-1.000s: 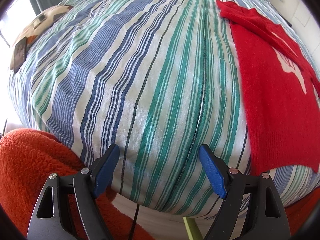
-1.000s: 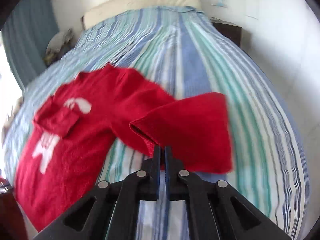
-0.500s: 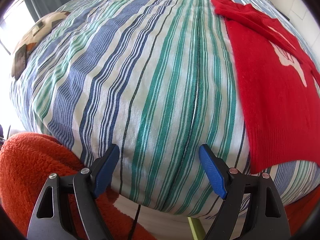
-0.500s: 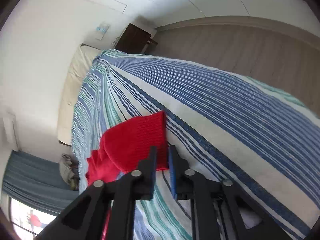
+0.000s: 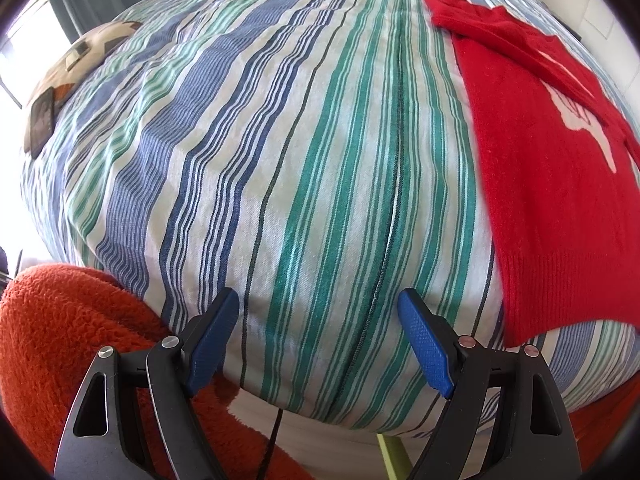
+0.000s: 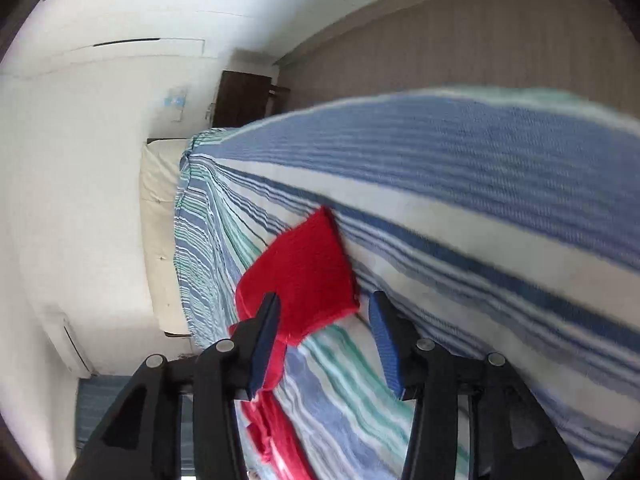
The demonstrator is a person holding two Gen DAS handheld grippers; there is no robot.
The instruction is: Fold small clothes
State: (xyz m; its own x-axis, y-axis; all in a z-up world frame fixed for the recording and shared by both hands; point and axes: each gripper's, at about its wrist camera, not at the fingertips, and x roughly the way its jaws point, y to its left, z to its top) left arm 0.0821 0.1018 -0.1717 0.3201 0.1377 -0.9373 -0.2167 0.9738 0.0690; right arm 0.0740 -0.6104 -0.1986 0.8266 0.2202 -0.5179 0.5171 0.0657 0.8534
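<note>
A red knit sweater (image 5: 548, 184) with a white motif lies flat on the striped bedspread (image 5: 280, 160), at the right of the left wrist view. My left gripper (image 5: 318, 336) hangs open over the bed's near edge, well left of the sweater, with nothing between its blue pads. In the rolled right wrist view one red sleeve (image 6: 304, 276) lies stretched out on the bedspread (image 6: 480, 240). My right gripper (image 6: 324, 344) is opening around the sleeve's cuff; the cuff sits between the jaws, and the blue pads (image 6: 384, 340) stand clear of it.
A fluffy orange blanket (image 5: 60, 360) lies below the bed's near edge at lower left. A patterned cushion (image 5: 92, 48) and a dark phone (image 5: 40, 124) rest at the bed's far left. A white wall (image 6: 80, 160), a dark cabinet (image 6: 240, 96) and a cream mattress end (image 6: 160, 220) show beyond the bed.
My right gripper carried the sleeve outward, rolled onto its side, laid the sleeve on the bedspread and parted its jaws. The left gripper stayed put and open.
</note>
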